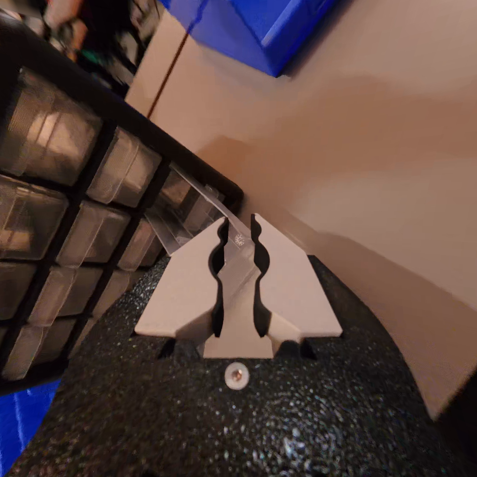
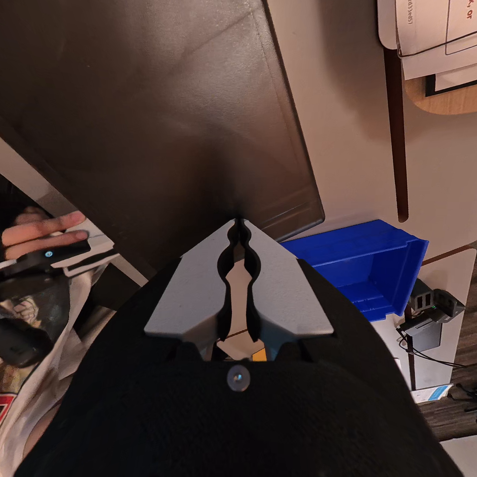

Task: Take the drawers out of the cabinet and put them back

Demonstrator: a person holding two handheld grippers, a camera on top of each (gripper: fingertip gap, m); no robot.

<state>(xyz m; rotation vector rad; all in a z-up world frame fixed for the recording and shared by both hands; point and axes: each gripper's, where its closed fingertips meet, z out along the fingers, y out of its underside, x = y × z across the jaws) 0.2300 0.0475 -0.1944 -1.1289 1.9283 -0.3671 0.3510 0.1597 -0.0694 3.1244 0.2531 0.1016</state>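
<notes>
The black cabinet [image 1: 134,116] fills the left of the left wrist view, its grid of slots holding several clear drawers. My left gripper [image 1: 240,222] is shut on the front lip of a clear drawer [image 1: 178,235] that sticks partly out of a slot at the cabinet's corner. In the right wrist view the cabinet's plain dark panel [image 2: 154,103] fills the upper middle. My right gripper [image 2: 238,222] is shut, its tips pressed against that panel near its lower edge, with nothing held between them. A hand on the left gripper [image 2: 51,247] shows at the left.
A blue plastic bin [image 2: 361,268] lies on the white table [image 1: 335,154] beside the cabinet; it also shows in the left wrist view [image 1: 245,33]. Paper sheets on a wooden clipboard [image 2: 438,38] sit at the upper right. A dark power unit with cables [image 2: 433,309] sits beyond the bin.
</notes>
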